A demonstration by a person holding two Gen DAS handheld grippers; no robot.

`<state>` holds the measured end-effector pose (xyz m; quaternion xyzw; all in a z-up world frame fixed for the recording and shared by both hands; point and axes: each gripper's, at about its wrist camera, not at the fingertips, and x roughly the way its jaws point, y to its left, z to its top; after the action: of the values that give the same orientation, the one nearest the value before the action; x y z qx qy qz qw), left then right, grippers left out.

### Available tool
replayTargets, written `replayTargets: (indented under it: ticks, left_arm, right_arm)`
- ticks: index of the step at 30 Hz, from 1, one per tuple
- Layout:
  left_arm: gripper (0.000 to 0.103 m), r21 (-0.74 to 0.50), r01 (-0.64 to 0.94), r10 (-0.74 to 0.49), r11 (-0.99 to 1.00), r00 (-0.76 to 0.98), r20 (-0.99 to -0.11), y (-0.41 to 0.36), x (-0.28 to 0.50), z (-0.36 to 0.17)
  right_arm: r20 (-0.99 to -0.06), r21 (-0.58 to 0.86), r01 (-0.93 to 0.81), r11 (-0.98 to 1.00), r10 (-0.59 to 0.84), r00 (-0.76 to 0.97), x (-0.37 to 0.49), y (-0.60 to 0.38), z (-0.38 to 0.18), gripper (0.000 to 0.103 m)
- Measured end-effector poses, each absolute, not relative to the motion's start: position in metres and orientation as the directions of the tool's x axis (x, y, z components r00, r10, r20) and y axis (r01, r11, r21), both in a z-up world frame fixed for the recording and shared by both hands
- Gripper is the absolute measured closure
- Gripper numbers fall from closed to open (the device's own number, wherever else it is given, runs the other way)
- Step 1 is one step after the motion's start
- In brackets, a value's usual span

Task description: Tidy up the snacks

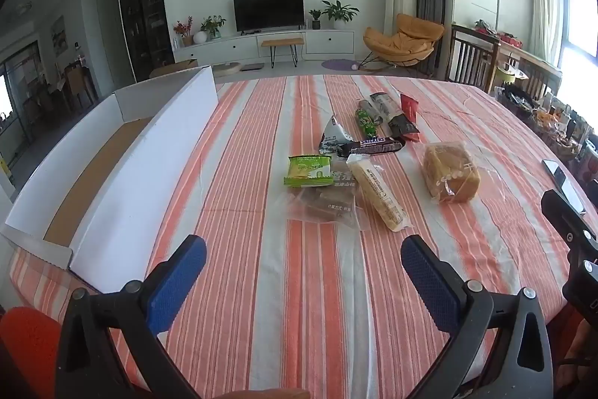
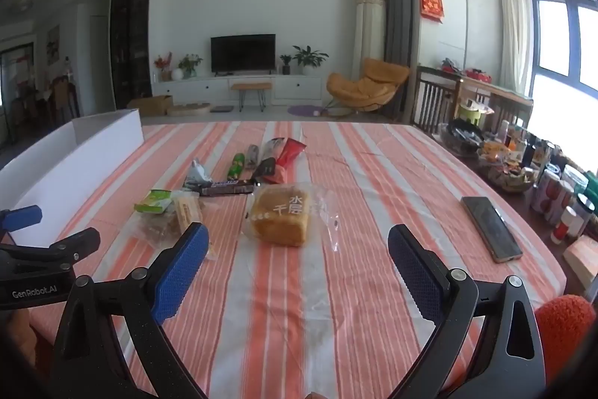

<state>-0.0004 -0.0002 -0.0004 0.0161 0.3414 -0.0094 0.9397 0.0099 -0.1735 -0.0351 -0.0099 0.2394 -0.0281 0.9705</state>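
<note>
Several wrapped snacks lie in a loose cluster mid-table. Among them are a green cracker pack (image 1: 308, 170), a clear bag of brown cakes (image 1: 321, 202), a long yellow bar (image 1: 377, 191), a Snickers bar (image 1: 370, 145) and a bagged bread loaf (image 1: 450, 171). My left gripper (image 1: 303, 266) hovers open in front of the cluster, nothing between its blue pads. In the right wrist view the bread loaf (image 2: 282, 214) sits just ahead of my right gripper (image 2: 298, 258), also open and empty. A white cardboard box (image 1: 112, 174) with a brown floor stands open on the left.
A striped orange-and-white cloth (image 1: 261, 287) covers the table. A dark phone (image 2: 489, 227) lies near the right edge. Jars, bottles and baskets (image 2: 523, 167) crowd the far right. Wooden chairs (image 2: 441, 100) stand behind the table. The left gripper's body (image 2: 45, 249) shows at the right view's left edge.
</note>
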Motion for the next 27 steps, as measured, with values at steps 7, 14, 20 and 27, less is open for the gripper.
replayTargets:
  ticks: [7,14,20,27]
  left_arm:
    - [0.000,0.033,0.032,-0.004,0.999,0.770,-0.638,-0.005,-0.005,0.002]
    - [0.000,0.039,0.030,0.003,0.999,0.758,-0.652,-0.006,-0.002,-0.004]
    - [0.000,0.047,0.025,0.012,0.999,0.753,-0.658,-0.006,-0.003,-0.006]
    - [0.000,0.052,0.018,0.021,0.998,0.745,-0.667,-0.004,0.000,-0.009]
  right_arm:
    - [-0.450,-0.069,0.046,0.997,-0.072,0.890,0.006,-0.166,-0.039,0.005]
    - [-0.446,-0.050,0.053,0.997,-0.069,0.892,0.007,-0.171,-0.041,0.005]
    - [-0.453,-0.052,0.045,0.998,-0.064,0.889,0.007,-0.171,-0.042,0.005]
    - [-0.458,-0.052,0.044,0.998,-0.063,0.887,0.008,-0.171,-0.045,0.005]
